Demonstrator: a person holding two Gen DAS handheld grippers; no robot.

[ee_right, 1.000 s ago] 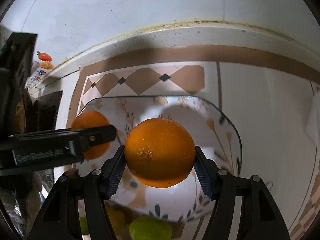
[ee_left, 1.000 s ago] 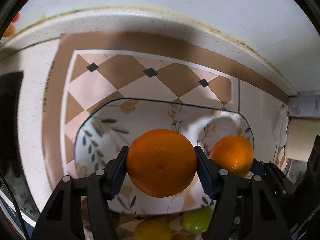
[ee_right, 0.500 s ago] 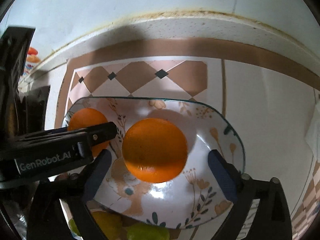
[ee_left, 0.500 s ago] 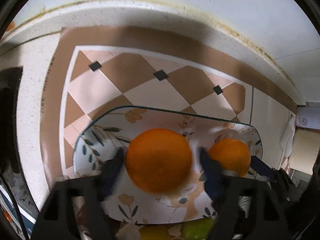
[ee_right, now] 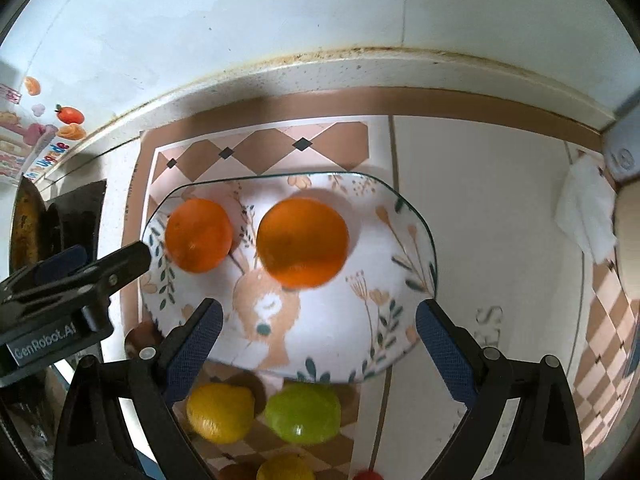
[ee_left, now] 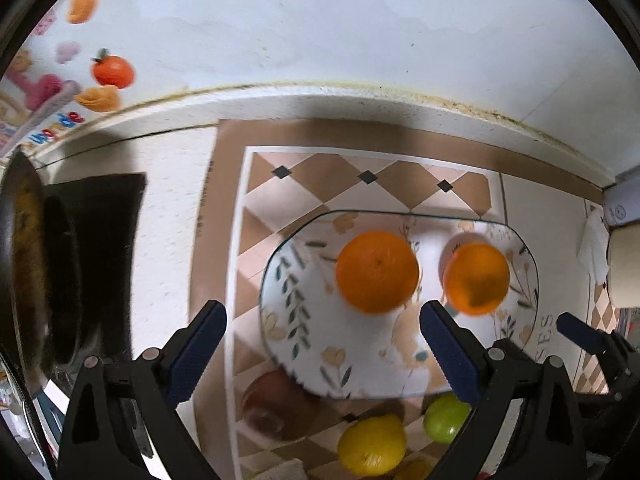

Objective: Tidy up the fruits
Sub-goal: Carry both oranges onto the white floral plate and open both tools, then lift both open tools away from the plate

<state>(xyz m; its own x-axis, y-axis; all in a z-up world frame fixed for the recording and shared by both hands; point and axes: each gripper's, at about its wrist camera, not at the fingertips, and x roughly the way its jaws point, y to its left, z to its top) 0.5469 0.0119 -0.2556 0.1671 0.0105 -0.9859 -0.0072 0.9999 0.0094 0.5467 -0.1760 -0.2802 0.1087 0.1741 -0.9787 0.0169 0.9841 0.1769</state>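
Two oranges lie on a flowered glass plate [ee_left: 304, 344]. The left orange [ee_left: 377, 272] shows in the right wrist view [ee_right: 198, 235] too, and the right orange [ee_left: 476, 279] also shows in the right wrist view [ee_right: 302, 241]. My left gripper [ee_left: 322, 350] is open and empty, back from the left orange. My right gripper [ee_right: 318, 338] is open and empty, back from the right orange. The plate rim shows in the right wrist view [ee_right: 424, 220]. In front of the plate lie a yellow lemon [ee_right: 220, 412], a green lime [ee_right: 303, 412] and a reddish-brown fruit [ee_left: 276, 404].
A dark pan [ee_left: 24, 272] sits on a black stove at the left. A patterned mat [ee_left: 320, 180] lies under the plate. A wall runs behind the counter. White tissue [ee_right: 586, 208] lies at the right. More fruit [ee_right: 285, 468] lies near the bottom edge.
Both grippers opened and let go of their oranges onto the plate, then drew back. Both oranges now rest on the plate.
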